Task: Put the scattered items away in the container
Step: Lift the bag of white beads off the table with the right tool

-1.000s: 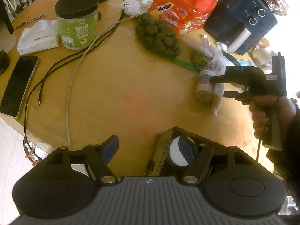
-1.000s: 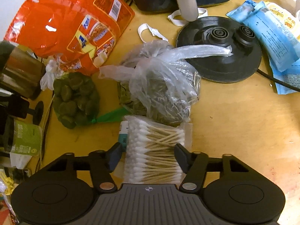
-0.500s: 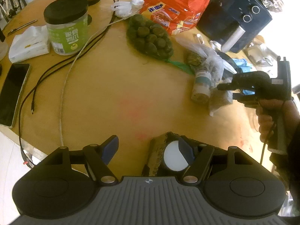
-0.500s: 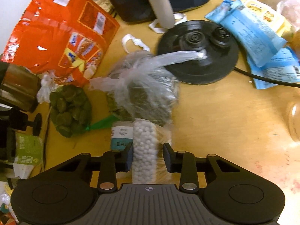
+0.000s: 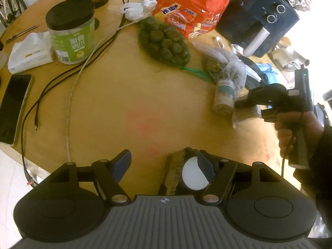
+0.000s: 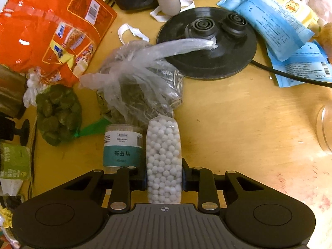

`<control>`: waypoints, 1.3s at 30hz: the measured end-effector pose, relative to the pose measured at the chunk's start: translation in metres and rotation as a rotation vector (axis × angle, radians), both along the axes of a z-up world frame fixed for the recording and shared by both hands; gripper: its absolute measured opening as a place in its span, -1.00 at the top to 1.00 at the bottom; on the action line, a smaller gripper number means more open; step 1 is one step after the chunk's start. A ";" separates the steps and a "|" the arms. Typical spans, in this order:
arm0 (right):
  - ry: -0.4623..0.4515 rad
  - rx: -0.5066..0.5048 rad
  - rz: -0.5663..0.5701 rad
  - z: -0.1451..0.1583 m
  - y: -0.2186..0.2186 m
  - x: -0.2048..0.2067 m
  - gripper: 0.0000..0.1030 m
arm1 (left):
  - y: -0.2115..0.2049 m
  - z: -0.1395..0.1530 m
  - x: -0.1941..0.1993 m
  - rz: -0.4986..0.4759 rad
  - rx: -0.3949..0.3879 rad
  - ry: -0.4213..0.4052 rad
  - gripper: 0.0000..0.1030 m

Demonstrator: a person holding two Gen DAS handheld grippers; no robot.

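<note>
A clear pack of cotton swabs (image 6: pixel 162 145) stands end-on between the fingers of my right gripper (image 6: pixel 164 174), whose jaws are closing with both pads pressed on the pack. A toothpick jar (image 6: pixel 122 145) with a teal label lies just left of it. In the left wrist view the right gripper (image 5: pixel 247 109) and the person's hand are at the right, beside that jar (image 5: pixel 223 97). My left gripper (image 5: pixel 164 164) hangs open over the edge of a cardboard box (image 5: pixel 173 174), which holds a white round thing (image 5: pixel 193 176).
A plastic bag of dried herbs (image 6: pixel 141 87), a green net bag (image 6: pixel 58 114), an orange snack bag (image 6: pixel 47 27), a black kettle base (image 6: pixel 207 47) and blue packets (image 6: pixel 280 27) crowd the wooden table. A green jar (image 5: pixel 70 39), phone (image 5: pixel 12 108) and cables (image 5: pixel 68 72) lie left.
My right gripper's jaws came together on the swab pack, which turned from lying flat to end-on between them. The left gripper stayed open over the box.
</note>
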State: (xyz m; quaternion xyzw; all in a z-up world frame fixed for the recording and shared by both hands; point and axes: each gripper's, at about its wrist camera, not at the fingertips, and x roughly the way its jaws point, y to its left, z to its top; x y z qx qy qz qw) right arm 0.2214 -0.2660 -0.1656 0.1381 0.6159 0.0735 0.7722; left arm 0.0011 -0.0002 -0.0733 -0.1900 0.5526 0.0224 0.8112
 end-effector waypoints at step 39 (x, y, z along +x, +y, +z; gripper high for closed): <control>-0.163 0.167 -0.096 0.073 -0.062 -0.073 0.53 | -0.034 -0.002 0.018 -0.228 -0.038 -0.028 -0.36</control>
